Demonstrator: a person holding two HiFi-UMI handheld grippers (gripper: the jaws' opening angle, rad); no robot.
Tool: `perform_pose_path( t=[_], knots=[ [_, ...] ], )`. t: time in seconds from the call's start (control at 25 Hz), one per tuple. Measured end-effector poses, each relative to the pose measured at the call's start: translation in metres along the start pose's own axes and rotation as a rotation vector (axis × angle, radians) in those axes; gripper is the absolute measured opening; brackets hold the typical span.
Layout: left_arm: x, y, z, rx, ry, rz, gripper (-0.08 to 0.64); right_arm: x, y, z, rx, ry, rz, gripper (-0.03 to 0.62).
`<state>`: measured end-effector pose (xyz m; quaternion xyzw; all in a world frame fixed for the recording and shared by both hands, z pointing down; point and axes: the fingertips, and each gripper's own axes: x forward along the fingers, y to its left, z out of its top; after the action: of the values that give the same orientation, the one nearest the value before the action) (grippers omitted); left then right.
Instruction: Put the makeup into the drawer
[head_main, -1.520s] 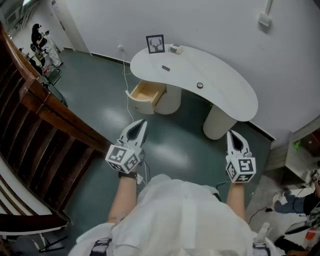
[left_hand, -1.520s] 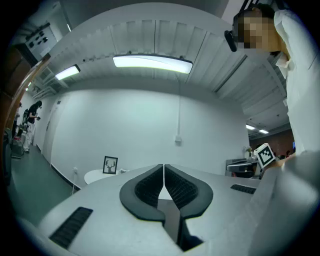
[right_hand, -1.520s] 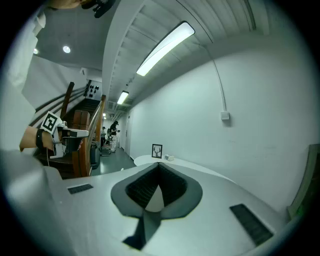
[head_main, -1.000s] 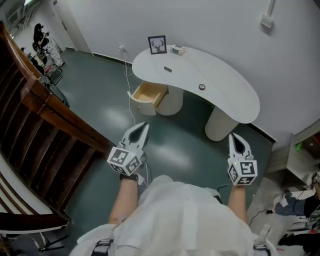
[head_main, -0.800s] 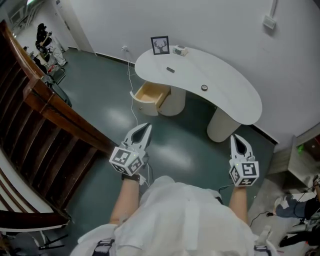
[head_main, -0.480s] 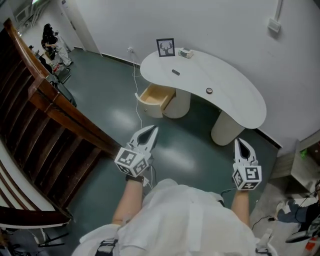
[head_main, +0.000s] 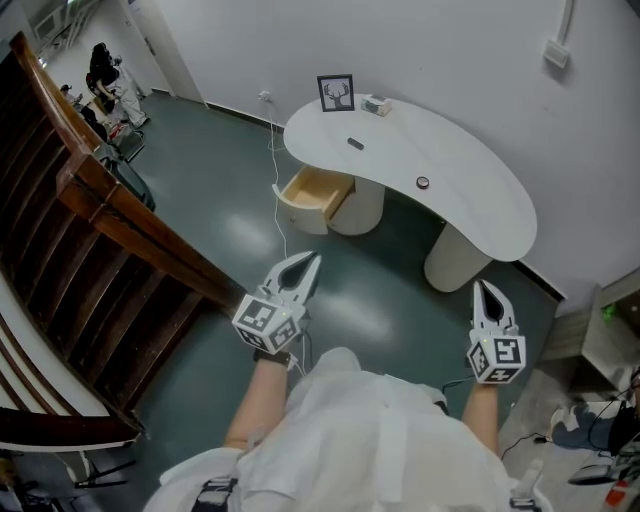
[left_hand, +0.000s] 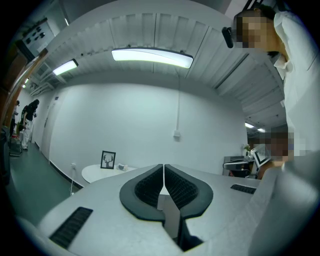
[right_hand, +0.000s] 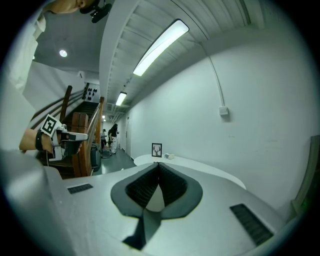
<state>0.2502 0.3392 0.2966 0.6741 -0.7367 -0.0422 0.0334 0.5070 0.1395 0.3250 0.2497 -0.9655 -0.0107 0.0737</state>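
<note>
Left gripper (head_main: 309, 260) & right gripper (head_main: 484, 287): jaws clenched, empty, nothing w/in reach yet. Makeup (head_main: 355, 143) lies on surface (head_main: 480, 215), well away; drawer (head_main: 315, 190) stands open, prob. to receive it.

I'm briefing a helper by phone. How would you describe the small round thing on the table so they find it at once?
Find the white curved table against the wall. The round thing lies near its front edge, toward the end away from the open drawer. It is the only dark disc; the other dark item is oblong and lies nearer the picture.
</note>
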Motion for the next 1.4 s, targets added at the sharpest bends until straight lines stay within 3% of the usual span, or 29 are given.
perform_pose_path(
  t=[0.28, 0.52, 1.0, 1.4],
  knots=[
    [0.006, 0.028, -0.007, -0.020, 0.018, 0.027, 0.023, 0.034, 0.003, -0.003, 0.011, 0.024, 0.018, 0.009],
    [0.035, 0.077, -0.011, -0.036, 0.019, 0.030, 0.023, 0.091, 0.009, -0.004, 0.006, 0.053, 0.031, 0.009],
    [0.137, 0.219, 0.010, -0.010, 0.019, -0.062, 0.023, 0.259, 0.024, 0.029, -0.011, 0.054, 0.009, 0.009],
    [0.188, 0.278, 0.014, 0.012, 0.040, -0.163, 0.023, 0.334, 0.041, 0.036, -0.001, 0.064, -0.017, 0.009]
  ],
)
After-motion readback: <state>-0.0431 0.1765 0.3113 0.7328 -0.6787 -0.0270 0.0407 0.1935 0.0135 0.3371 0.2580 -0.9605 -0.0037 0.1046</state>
